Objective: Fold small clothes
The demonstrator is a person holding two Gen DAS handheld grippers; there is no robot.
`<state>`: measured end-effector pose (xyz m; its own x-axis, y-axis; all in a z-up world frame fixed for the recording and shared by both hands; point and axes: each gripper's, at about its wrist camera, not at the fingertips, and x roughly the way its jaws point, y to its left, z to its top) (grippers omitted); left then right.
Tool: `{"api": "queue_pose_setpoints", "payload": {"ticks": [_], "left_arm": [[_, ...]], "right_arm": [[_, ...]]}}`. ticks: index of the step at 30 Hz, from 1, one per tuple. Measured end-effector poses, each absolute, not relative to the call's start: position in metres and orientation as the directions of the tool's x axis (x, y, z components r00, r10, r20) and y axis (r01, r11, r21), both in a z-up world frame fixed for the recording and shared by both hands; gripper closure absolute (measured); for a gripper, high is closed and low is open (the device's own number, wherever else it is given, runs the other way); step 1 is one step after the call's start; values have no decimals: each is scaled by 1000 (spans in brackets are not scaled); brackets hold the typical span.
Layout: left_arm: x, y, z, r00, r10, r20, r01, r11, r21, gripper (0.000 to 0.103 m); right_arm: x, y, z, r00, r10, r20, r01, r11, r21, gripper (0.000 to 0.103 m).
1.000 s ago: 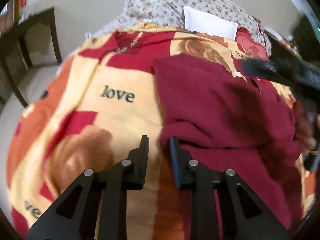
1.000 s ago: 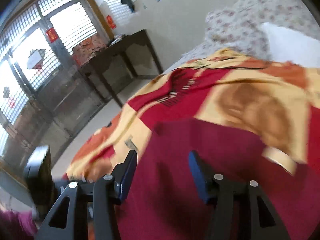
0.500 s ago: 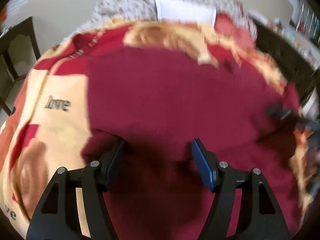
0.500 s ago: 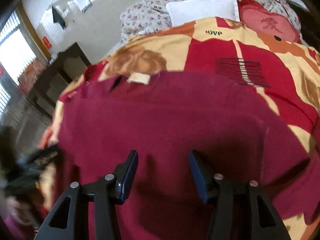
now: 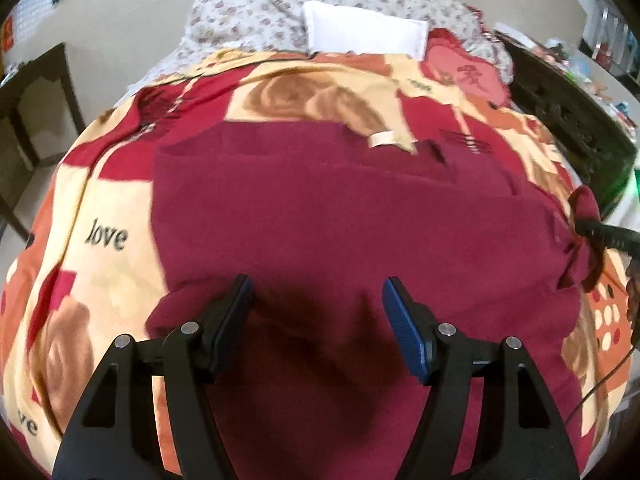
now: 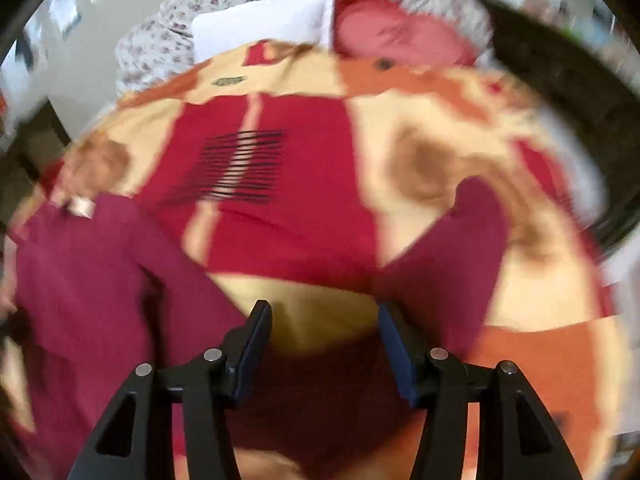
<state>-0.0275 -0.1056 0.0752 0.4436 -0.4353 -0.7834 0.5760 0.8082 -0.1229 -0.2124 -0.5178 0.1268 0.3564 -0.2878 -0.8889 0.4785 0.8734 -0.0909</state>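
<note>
A dark red garment (image 5: 340, 232) lies spread flat on a patterned red and cream blanket (image 5: 104, 240). Its cream neck label (image 5: 380, 139) is at the far edge. My left gripper (image 5: 316, 300) is open and empty, just above the garment's near part. In the right wrist view the garment (image 6: 92, 280) lies to the left and one part of it (image 6: 452, 248) sticks out to the right. My right gripper (image 6: 324, 316) is open over the garment's edge. Its tip (image 5: 600, 234) shows at the garment's right side in the left wrist view.
The blanket (image 6: 288, 200) covers a bed. A white pillow (image 5: 360, 32) and a floral quilt (image 5: 280, 8) lie at the head. A dark wooden table (image 5: 36, 92) stands to the left and dark furniture (image 5: 568, 128) to the right.
The left gripper opened wide and moved from the garment's left edge to over its middle. The right gripper swung to the garment's right side.
</note>
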Motion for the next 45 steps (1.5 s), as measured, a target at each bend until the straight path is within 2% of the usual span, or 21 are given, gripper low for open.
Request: {"api": "queue_pose_setpoints", "payload": {"ticks": [2, 4, 10, 13, 15, 19, 22, 25, 29, 32, 35, 37, 41, 45], "left_arm": [[-31, -114, 78, 430, -453, -781, 596, 792, -131, 36], [-37, -125, 82, 413, -476, -776, 621, 771, -142, 36], [-57, -156, 93, 399, -518, -757, 689, 714, -125, 36], [-66, -176, 91, 351, -543, -763, 713, 683, -158, 36], [-74, -189, 90, 329, -553, -765, 726, 666, -170, 36], [-92, -209, 86, 301, -545, -783, 751, 641, -158, 36], [-101, -215, 84, 300, -533, -791, 764, 630, -136, 36], [-103, -211, 83, 313, -526, -791, 765, 633, -119, 36], [-94, -204, 76, 305, -525, -794, 730, 665, -159, 36], [-90, -205, 72, 271, -540, -797, 707, 673, -215, 36], [-95, -204, 74, 272, -542, -795, 712, 669, -212, 36], [-99, -201, 77, 291, -537, -792, 722, 666, -186, 36], [-98, -191, 81, 332, -511, -793, 724, 677, -132, 36], [-88, -174, 81, 350, -490, -798, 690, 711, -134, 36]], "right_arm": [[-241, -536, 113, 256, -327, -910, 519, 840, -156, 50], [-278, -552, 104, 187, -318, -930, 585, 796, -154, 50], [-345, -568, 139, 360, -266, -894, 693, 718, 66, 50], [-345, -572, 153, 491, -205, -847, 678, 700, 224, 50], [-334, -576, 159, 534, -200, -821, 674, 688, 271, 50], [-296, -572, 157, 566, -192, -802, 626, 733, 266, 50], [-279, -587, 126, 572, -93, -815, 605, 718, 343, 50], [-309, -600, 109, 423, -205, -882, 730, 654, 198, 50], [-371, -613, 111, 478, -197, -856, 765, 572, 296, 50], [-376, -617, 113, 530, -172, -831, 757, 537, 372, 50], [-364, -627, 114, 613, -146, -777, 738, 457, 497, 49], [-347, -637, 107, 587, -144, -796, 764, 424, 487, 36], [-322, -658, 70, 512, -50, -858, 821, 322, 472, 35], [-325, -671, 55, 581, -73, -811, 802, 218, 555, 35]]}}
